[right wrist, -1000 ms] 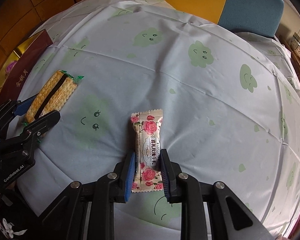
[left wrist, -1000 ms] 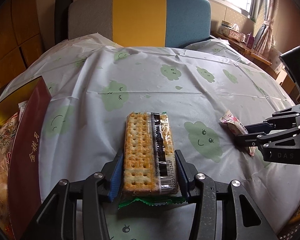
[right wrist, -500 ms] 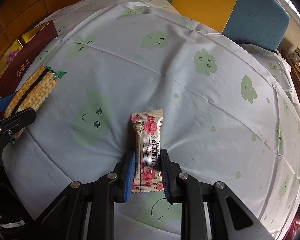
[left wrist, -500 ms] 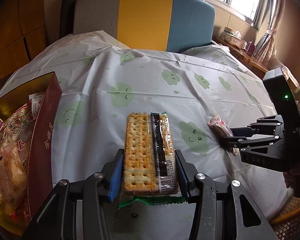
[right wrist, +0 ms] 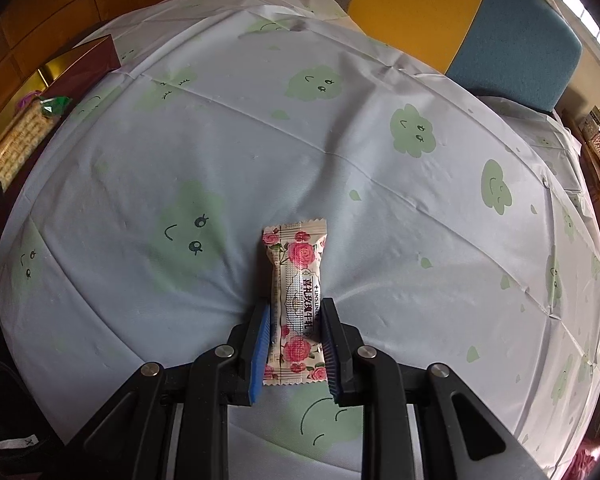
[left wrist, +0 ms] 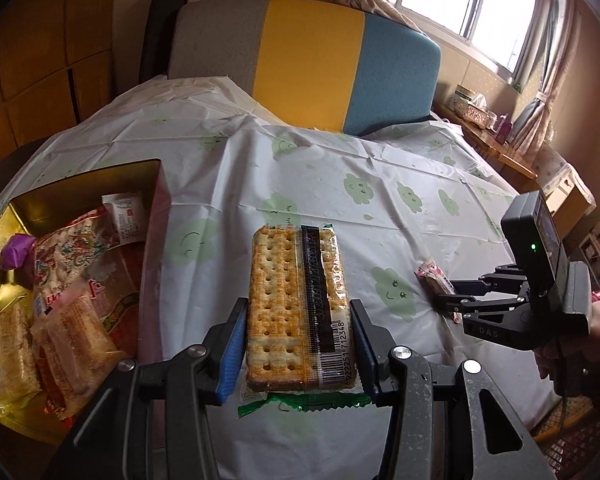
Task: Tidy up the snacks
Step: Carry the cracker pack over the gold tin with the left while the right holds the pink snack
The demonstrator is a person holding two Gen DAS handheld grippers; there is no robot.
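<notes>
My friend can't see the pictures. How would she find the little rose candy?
Start at the round table with the cloud-print tablecloth. Near its front edge, the right gripper holds the rose candy between its blue-padded fingers. It is a small white wrapper with pink roses, unlike the big yellow cracker pack in the left gripper.

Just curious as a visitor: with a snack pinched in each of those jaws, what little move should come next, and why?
Probably carry the cracker pack leftward over the open gold box and let it go there. The left gripper has it clamped, and the box, already holding other snacks, sits just to its left. The right gripper holds the rose-print candy and can wait.
</notes>
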